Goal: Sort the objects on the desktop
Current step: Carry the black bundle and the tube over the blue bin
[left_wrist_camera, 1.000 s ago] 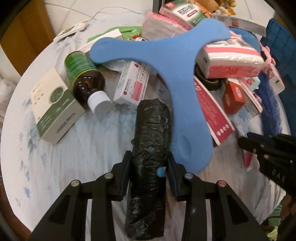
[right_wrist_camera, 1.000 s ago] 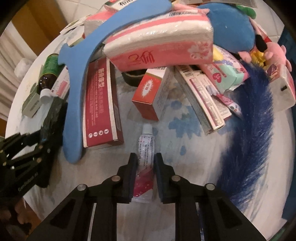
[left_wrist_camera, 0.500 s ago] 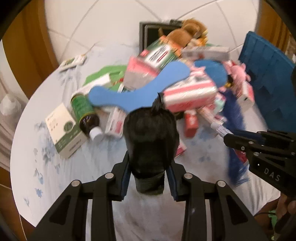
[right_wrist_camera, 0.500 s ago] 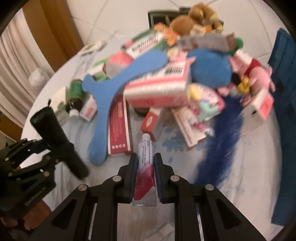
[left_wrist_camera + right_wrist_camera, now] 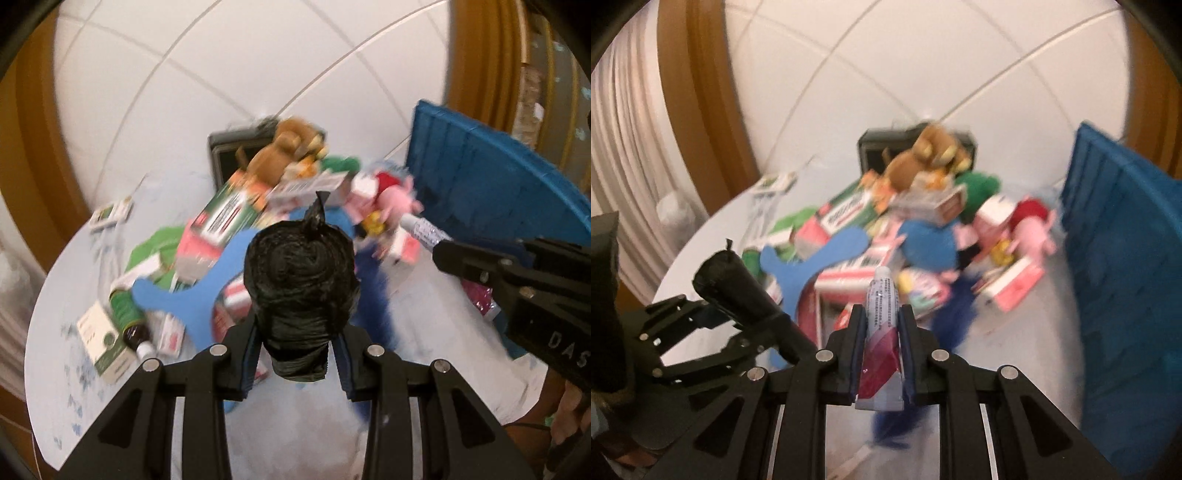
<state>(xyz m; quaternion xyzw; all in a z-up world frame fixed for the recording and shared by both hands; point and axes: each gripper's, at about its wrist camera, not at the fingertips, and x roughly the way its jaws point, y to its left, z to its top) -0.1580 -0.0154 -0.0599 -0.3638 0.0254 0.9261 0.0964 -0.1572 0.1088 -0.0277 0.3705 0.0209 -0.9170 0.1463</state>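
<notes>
My left gripper (image 5: 297, 347) is shut on a black roll of plastic bags (image 5: 301, 288), held tilted up above the table; the same roll (image 5: 738, 291) shows at the left of the right wrist view. My right gripper (image 5: 882, 328) is shut on a silver and magenta tube (image 5: 881, 328), lifted clear of the table; its capped end (image 5: 424, 229) pokes out at the right of the left wrist view. Below both lies a blurred heap: a blue three-armed foam piece (image 5: 207, 284), pink tissue packs (image 5: 849, 275), boxes, a brown plush toy (image 5: 923, 155) and a pink plush (image 5: 1032, 236).
A blue plastic crate (image 5: 1126, 258) stands at the table's right side. A dark frame (image 5: 229, 155) leans at the back. A brown bottle (image 5: 129, 321) and a green-white box (image 5: 103, 347) lie at the left. A blue feather duster (image 5: 949, 314) lies mid-table.
Both grippers have risen well above the round table with the roll and the tube held. The views tilted up; the heap looks smaller and the tiled wall fills the top.
</notes>
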